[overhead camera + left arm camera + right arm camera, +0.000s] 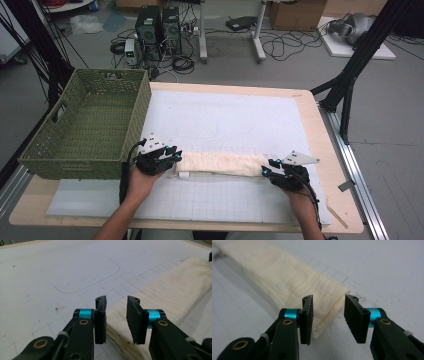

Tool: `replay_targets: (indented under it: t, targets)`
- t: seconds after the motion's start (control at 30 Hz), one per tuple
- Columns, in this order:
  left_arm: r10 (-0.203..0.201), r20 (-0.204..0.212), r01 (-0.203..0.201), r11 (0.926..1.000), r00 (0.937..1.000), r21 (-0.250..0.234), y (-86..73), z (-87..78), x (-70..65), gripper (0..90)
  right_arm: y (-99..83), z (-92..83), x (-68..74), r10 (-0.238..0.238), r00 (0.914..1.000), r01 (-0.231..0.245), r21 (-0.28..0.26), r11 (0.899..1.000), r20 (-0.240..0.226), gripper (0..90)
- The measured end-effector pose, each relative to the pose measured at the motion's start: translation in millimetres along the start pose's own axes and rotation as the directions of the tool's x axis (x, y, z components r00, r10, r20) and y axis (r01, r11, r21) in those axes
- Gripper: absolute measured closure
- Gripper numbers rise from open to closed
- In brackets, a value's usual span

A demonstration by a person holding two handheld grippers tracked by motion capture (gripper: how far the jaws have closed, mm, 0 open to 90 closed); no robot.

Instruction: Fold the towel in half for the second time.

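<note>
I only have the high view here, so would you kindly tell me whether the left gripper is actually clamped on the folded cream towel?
Observer: No. In the left gripper view the left gripper stands open, with the end of the folded cream towel lying between its jaws, pads off the cloth.
Operator: Thank you. And the right gripper?
Observer: The right gripper is open too; the towel's folded corner sits between its jaws, untouched.
Operator: Is anything drawn on the mat beyond the towel?
Observer: Yes, a faint pencil outline with a rounded corner, and grid lines near the towel.
</note>
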State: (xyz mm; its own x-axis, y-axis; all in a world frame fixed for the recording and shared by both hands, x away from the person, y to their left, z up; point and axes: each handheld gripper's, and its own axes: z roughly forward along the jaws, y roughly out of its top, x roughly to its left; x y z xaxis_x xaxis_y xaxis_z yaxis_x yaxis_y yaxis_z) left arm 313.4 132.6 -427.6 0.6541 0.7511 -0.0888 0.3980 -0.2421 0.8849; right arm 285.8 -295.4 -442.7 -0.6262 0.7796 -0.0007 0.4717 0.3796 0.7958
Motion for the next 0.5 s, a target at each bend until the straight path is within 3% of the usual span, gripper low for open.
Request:
replay_targets:
  t: [0.03,0.13,0.27,0.33,0.43,0.5]
  targets:
    - [0.004,0.0,-0.004,1.0,1.0,0.001,0.1,-1.1,0.4,68.6,-1.0,2.1,0.1,-0.017,0.9998,0.017,0.025,1.0,0.014,57.5]
    - [0.001,-0.011,-0.002,1.0,0.9999,-0.002,-0.3,-3.3,1.4,68.7,0.4,-3.0,-0.7,-0.021,0.9993,0.02,0.017,1.0,0.033,55.7]
    - [-0.017,-0.012,0.017,0.9996,0.9998,-0.021,0.1,-6.4,3.7,69.6,2.9,-17.6,-3.4,0.03,0.9993,-0.028,-0.07,0.997,0.023,46.9]
    - [-0.025,0.009,0.025,0.9985,0.9997,-0.048,1.1,-9.4,4.8,68.1,5.6,-26.7,-4.4,0.045,0.9985,-0.041,-0.12,0.992,0.031,41.3]
    - [-0.037,0.02,0.038,0.9964,0.9991,-0.076,3.6,-11.3,6.3,54.2,7.0,-36.8,-5.7,0.04,0.9973,-0.031,-0.147,0.989,0.061,31.7]
    - [-0.058,-0.002,0.058,0.9941,0.9983,-0.092,5.5,-11.8,6.1,38.8,5.3,-41.4,-6.9,0.046,0.9962,-0.035,-0.149,0.988,0.073,28.7]
